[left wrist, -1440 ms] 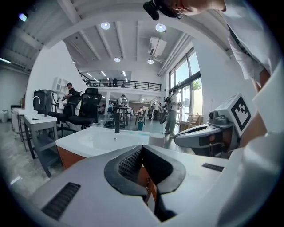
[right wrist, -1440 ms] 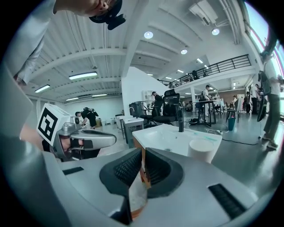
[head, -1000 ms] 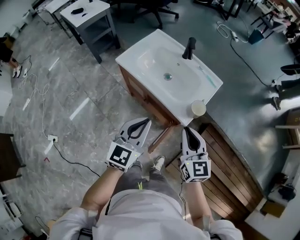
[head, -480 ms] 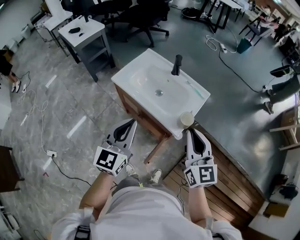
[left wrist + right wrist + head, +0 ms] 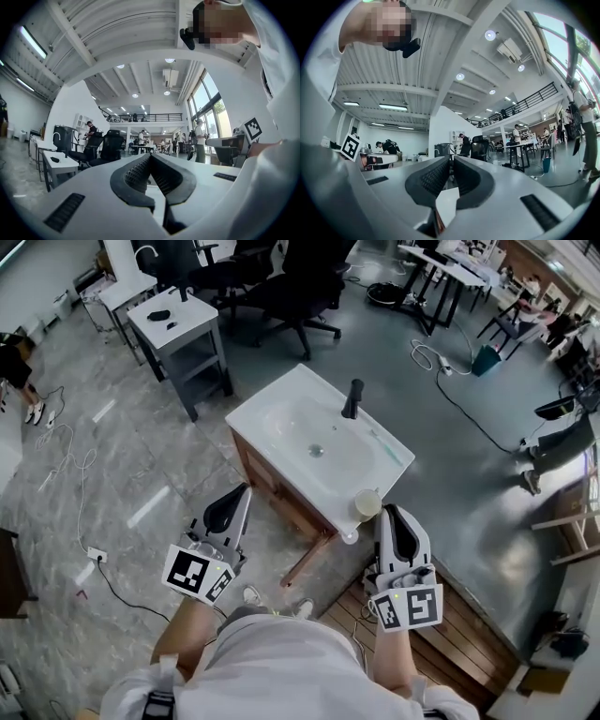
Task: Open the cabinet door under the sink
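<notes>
A white sink (image 5: 314, 451) with a black faucet (image 5: 352, 397) sits on a wooden cabinet (image 5: 274, 488), seen from above in the head view. Only a thin strip of the cabinet's front shows, and I cannot make out its door. My left gripper (image 5: 238, 495) hangs shut in front of the cabinet's left part, apart from it. My right gripper (image 5: 393, 517) is shut too, just right of the sink's near corner. Both gripper views point up into the hall, with the left gripper (image 5: 150, 157) and the right gripper (image 5: 451, 160) holding nothing.
A round cup (image 5: 367, 504) stands on the sink's near right corner. A grey side table (image 5: 178, 329) and office chairs (image 5: 300, 277) stand behind. Cables and a power strip (image 5: 94, 555) lie on the floor at left. A wooden platform (image 5: 459, 610) lies at right.
Both grippers have drawn back from the sink and spread apart, the left one drifting left. The sink sits farther away in the view. Both stay shut.
</notes>
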A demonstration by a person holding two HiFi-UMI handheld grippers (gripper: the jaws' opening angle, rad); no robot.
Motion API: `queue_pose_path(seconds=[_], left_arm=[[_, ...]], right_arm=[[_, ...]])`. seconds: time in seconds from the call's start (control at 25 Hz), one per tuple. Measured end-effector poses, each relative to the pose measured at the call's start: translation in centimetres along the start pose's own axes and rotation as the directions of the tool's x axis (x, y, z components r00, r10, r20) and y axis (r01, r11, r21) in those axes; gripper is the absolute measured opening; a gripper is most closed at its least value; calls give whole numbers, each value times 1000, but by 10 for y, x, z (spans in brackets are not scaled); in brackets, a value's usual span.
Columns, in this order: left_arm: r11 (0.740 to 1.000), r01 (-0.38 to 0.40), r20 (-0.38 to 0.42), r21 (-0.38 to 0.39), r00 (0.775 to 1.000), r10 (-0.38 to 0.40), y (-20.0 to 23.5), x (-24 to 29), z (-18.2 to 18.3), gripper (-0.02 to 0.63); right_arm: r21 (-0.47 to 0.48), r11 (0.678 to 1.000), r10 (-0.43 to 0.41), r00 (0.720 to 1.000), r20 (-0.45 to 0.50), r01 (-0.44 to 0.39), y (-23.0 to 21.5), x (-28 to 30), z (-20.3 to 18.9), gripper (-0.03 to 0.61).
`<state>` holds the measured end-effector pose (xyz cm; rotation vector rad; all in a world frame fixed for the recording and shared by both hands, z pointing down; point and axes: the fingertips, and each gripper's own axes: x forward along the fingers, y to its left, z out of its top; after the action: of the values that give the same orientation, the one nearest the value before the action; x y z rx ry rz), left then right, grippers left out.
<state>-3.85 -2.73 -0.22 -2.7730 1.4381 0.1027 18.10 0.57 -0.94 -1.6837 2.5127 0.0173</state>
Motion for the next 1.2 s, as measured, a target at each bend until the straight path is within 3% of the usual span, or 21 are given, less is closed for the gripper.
queue_pose_path(seconds=[0.16,0.92,1.2], left_arm=[[999,-36,-8,-19,999,36,9,-6,-2,9],[1000,-3,7,-22,1000,3,-18,-1,-10,9],[1000,12,21,-16,1000,-11,-20,-5,-3,9]], right_arm=[[3,1000,-6,1000,11,6,-3,-1,8,49],[-4,999,43,998,-37,-43,11,-5,-10,48],[-5,1000,19,1000,-17,-19,12,-12,-2,48]])
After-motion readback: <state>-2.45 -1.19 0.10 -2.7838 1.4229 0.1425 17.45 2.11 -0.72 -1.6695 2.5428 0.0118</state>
